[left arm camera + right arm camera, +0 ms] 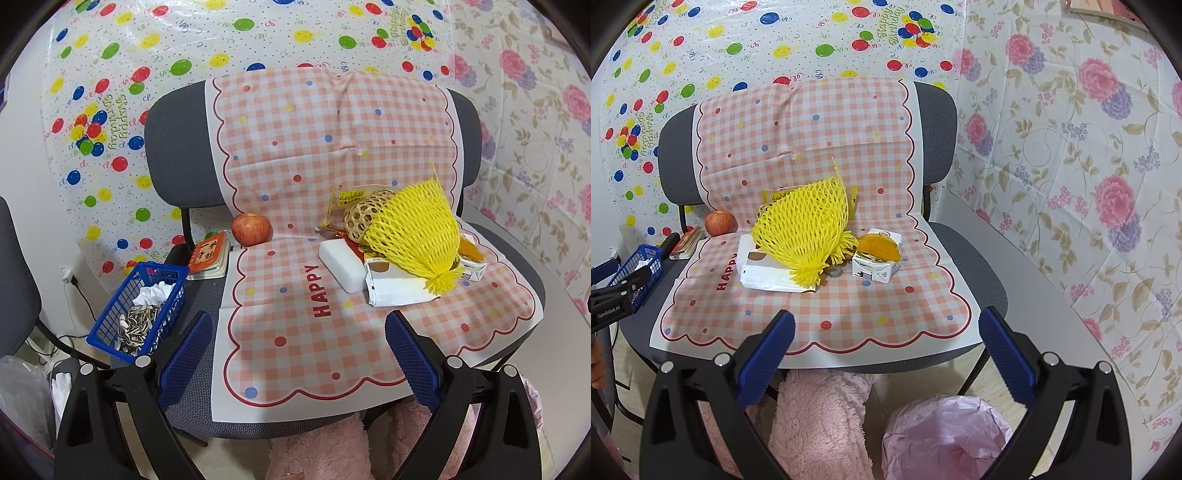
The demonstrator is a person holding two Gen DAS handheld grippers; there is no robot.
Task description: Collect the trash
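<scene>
On the chair seat, atop the pink checked cloth (pixel 295 155), the trash sits in one pile: yellow foam net (pixel 417 232) draped over a woven ball (pixel 364 216), white foam block (pixel 341 264) and white wrapper (pixel 397 290) just beside, small carton (pixel 875 264) with orange peel (pixel 879 248) on top. Apple (pixel 251 229) well apart, near the backrest. Blue basket (pixel 138 310) with seed shells and crumpled paper at the seat's left edge. Pink-lined bin (pixel 945 439) on the floor below. Left gripper (pixel 297 358) and right gripper (pixel 884 352) both spread wide, holding nothing, short of the pile.
</scene>
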